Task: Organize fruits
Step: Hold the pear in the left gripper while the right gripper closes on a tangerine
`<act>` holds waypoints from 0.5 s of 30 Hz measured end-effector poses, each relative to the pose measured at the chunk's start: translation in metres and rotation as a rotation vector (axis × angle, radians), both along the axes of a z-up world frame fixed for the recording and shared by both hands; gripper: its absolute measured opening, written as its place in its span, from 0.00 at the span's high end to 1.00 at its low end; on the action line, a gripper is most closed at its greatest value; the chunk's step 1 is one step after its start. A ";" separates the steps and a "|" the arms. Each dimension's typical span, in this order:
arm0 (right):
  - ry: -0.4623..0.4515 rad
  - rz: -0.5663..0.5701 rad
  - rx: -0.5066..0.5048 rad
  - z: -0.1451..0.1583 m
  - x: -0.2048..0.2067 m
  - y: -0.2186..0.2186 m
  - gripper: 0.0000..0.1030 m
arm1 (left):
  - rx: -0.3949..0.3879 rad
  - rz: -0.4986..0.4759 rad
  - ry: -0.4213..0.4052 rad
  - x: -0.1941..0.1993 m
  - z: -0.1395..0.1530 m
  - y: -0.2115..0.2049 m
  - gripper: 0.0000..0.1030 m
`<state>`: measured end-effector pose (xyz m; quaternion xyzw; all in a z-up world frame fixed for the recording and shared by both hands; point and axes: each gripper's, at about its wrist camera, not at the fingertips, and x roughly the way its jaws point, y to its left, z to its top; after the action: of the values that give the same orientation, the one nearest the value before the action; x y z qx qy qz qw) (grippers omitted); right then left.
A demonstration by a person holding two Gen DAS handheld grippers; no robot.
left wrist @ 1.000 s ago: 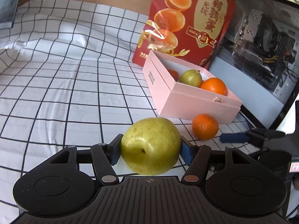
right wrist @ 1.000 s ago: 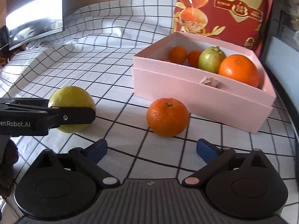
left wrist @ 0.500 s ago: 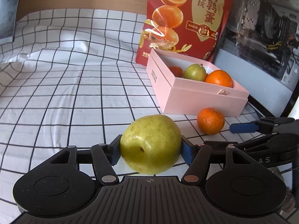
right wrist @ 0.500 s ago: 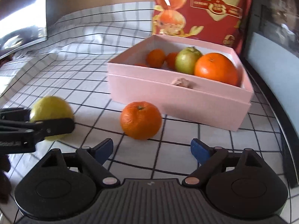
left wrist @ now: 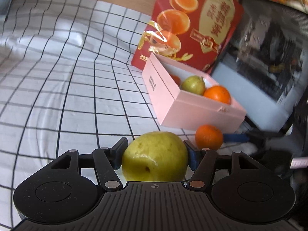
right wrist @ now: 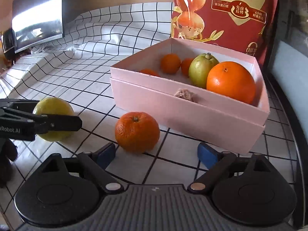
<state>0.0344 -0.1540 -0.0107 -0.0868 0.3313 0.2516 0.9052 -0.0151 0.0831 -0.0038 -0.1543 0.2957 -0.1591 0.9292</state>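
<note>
Closer now to the loose mandarin [right wrist: 137, 131], right gripper [right wrist: 156, 152] jaws just reopened wide and empty; left gripper [left wrist: 155, 155] clamping the pear [left wrist: 155, 156], unboxed.

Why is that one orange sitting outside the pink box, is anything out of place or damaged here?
Nothing looks damaged or spilled. One small orange lies on the checked cloth just in front of the pink box, apart from the fruit inside. A yellow-green pear is also outside, clamped in the left hand-held gripper. Both simply look not yet packed.
</note>
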 end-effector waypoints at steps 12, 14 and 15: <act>-0.012 -0.025 -0.014 -0.001 -0.002 0.003 0.09 | 0.132 -0.004 -0.011 -0.004 0.004 -0.018 0.35; -0.016 -0.028 -0.017 -0.001 -0.002 0.003 0.09 | 0.154 -0.007 -0.012 -0.004 0.004 -0.021 0.35; -0.013 -0.026 -0.014 -0.001 -0.001 0.003 0.09 | 0.156 -0.005 -0.023 -0.004 0.004 -0.021 0.35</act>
<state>0.0334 -0.1513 -0.0118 -0.0904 0.3283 0.2367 0.9099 -0.0192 0.0621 0.0001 -0.0790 0.2970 -0.1396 0.9413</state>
